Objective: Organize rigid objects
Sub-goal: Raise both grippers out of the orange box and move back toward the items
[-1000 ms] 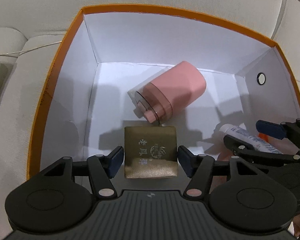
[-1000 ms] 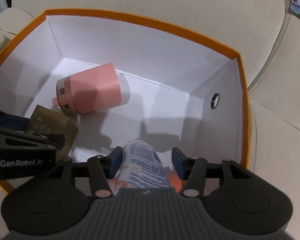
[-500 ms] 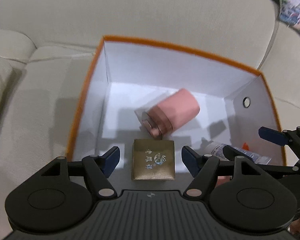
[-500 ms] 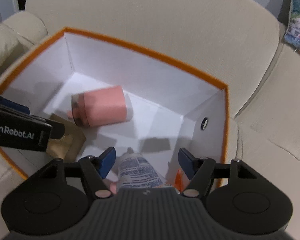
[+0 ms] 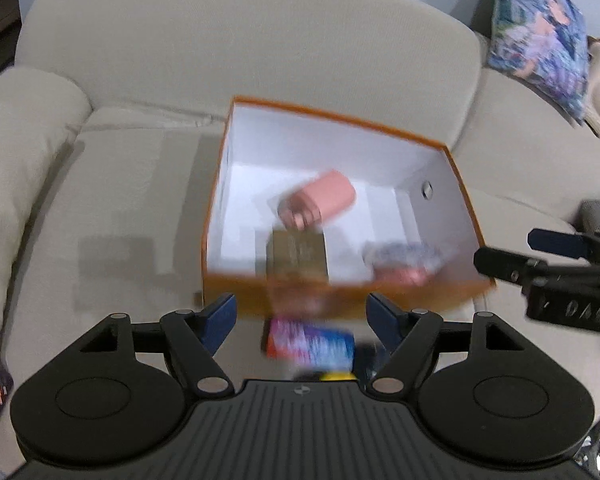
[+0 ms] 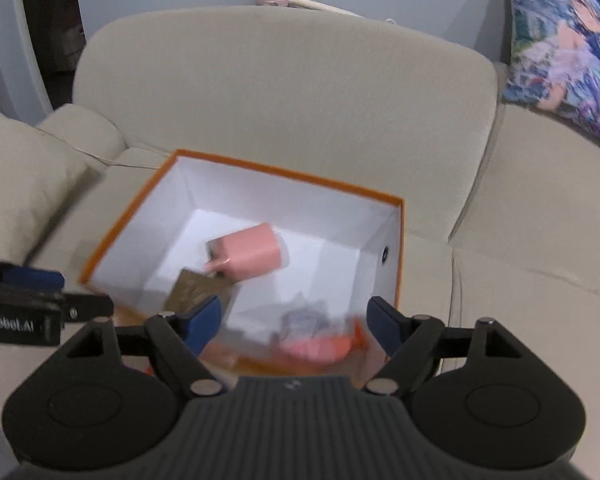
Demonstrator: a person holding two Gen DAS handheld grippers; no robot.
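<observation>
An orange box with a white inside sits on a beige sofa; its rim also shows in the right wrist view. In it lie a pink cylinder, a gold box and a blurred white-and-pink tube. My left gripper hangs above and in front of the box, jaws opening with nothing between them. My right gripper hovers over the box's near right corner, jaws opening too, holding nothing.
A blurred red, blue and purple packet lies on the seat just in front of the box. A patterned blue cushion leans at the far right. The sofa arm rises on the left; bare seat lies left of the box.
Both grippers have lifted up and back out of the box and widened. The gold box and the tube, earlier between the jaws, now lie free in the box.
</observation>
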